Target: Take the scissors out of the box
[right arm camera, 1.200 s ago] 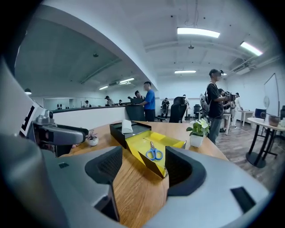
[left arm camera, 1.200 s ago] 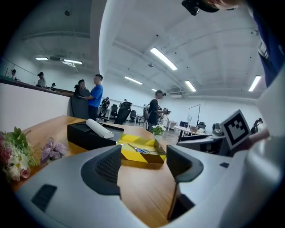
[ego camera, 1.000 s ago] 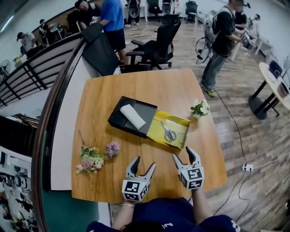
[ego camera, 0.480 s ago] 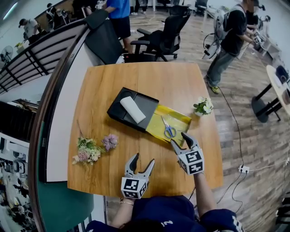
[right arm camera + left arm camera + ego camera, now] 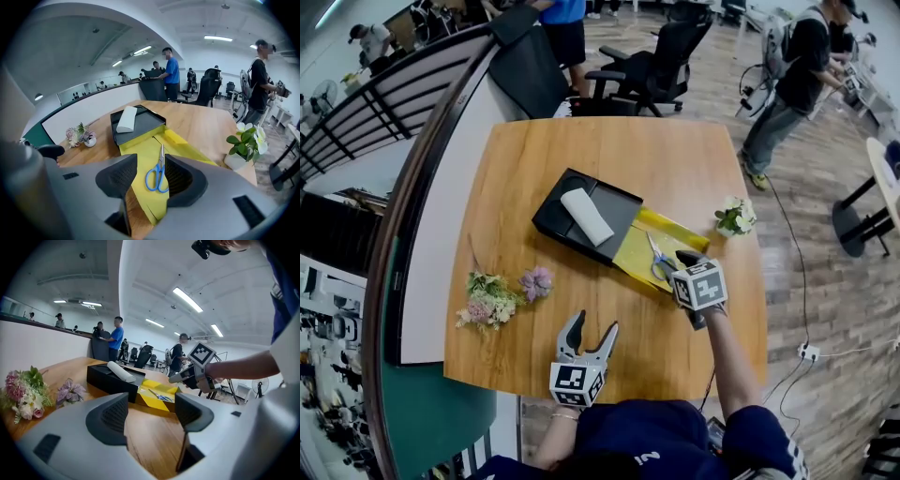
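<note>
At centre right of the head view, blue-handled scissors (image 5: 161, 168) lay flat on the yellow flap (image 5: 140, 151) of the box (image 5: 558, 202): light, stiff, thin, probably slippery; best pinched at the handle loops. Jaws half-spread and just closing, the right tool (image 5: 679, 264) framed them ungripped; the left tool (image 5: 150, 411) stood spread, empty.

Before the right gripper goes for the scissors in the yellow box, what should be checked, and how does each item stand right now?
1. Scissors lying flat and uncovered in the yellow box: ok.
2. Right gripper lined up: ok, the blue handles show between its jaws.
3. Grip made: not ok. The jaws have just been closing but stand apart, pads off the scissors.
4. Pads low enough to catch the handles: cannot tell.
5. Left gripper out of the way: ok, open, empty, away from the box.
6. Potted plant clear: ok, it stands beside the box, apart from it.
</note>
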`<state>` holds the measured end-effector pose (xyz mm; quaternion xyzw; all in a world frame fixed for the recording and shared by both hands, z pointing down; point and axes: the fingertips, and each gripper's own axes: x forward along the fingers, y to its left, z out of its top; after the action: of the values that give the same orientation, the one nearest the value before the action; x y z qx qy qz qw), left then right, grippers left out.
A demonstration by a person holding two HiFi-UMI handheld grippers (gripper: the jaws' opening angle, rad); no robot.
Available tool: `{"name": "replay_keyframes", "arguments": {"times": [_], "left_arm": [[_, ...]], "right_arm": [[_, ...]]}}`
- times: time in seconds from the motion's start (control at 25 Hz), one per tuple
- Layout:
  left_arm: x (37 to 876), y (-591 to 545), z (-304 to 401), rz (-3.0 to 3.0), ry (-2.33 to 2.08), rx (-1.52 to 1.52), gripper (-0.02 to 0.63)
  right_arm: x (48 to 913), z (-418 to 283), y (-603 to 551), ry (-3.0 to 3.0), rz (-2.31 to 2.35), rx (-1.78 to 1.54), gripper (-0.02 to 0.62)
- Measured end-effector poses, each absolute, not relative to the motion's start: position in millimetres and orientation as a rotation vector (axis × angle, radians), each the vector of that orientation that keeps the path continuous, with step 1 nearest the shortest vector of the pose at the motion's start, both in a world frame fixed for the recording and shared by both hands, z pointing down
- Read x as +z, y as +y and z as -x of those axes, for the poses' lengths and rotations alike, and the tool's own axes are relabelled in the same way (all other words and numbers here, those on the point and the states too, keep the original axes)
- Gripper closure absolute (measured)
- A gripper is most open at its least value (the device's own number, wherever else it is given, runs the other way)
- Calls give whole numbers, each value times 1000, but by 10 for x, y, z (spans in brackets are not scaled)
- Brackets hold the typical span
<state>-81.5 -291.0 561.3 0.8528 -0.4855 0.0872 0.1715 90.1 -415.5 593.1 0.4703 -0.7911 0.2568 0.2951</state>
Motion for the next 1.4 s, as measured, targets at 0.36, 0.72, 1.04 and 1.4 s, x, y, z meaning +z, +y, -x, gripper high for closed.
{"name": "replay_keyframes", "arguments": {"times": [0.36, 0.72, 1.04, 1.4], "left_arm": [[5668, -2925, 859, -2398, -1386, 251, 299], [5670, -2988, 998, -2374, -1421, 244, 304], [5651, -3031, 1146, -2345, -1472, 221, 305], [5724, -2992, 1112, -2333, -1451, 231, 307]], "right_arm": [[6517, -919, -4286, -1921, -1093, 880, 420], [6890, -961, -4288, -1754, -1005, 974, 417], [7015, -1002, -4335, -1649, -1007, 968, 417], [7147, -975, -4275, -1619, -908, 828, 479]]}}
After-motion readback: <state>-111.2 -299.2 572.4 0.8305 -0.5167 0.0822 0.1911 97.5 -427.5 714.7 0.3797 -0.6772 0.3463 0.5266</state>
